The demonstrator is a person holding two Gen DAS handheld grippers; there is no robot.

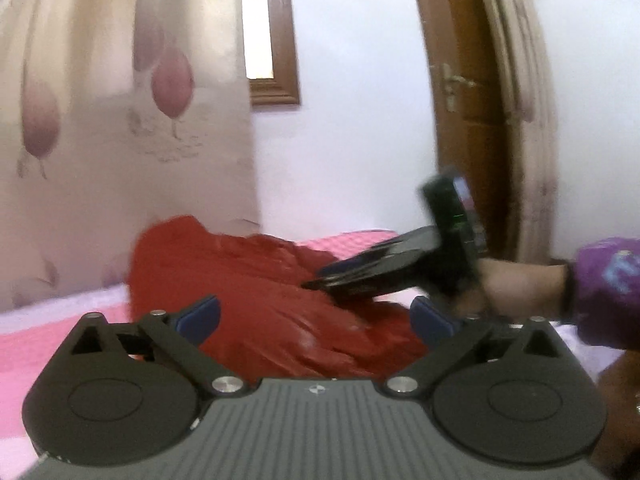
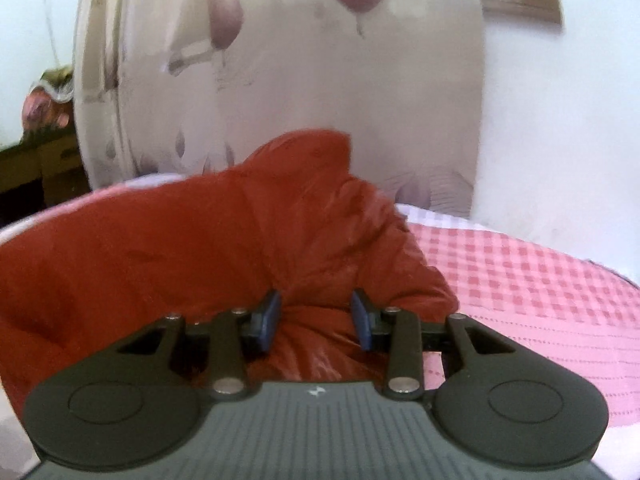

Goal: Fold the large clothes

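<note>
A red shiny padded garment [image 1: 256, 292] lies bunched on the pink checked bed [image 1: 48, 344]. My left gripper [image 1: 316, 318] is wide open just above the near part of the garment, holding nothing. In the left wrist view the right gripper [image 1: 320, 282] reaches in from the right, held by a hand in a purple sleeve, its tips low over the garment. In the right wrist view the right gripper [image 2: 316, 320] has its blue pads partly apart with a bunch of the red garment [image 2: 180, 248] between them; the pads do not clearly pinch it.
A flowered curtain [image 1: 120, 120] hangs right behind the bed. A brown wooden door [image 1: 472, 100] stands at the right and a framed window [image 1: 272, 40] on the white wall. The pink checked bedcover [image 2: 520, 280] spreads to the right of the garment. A dark cabinet [image 2: 36, 168] stands far left.
</note>
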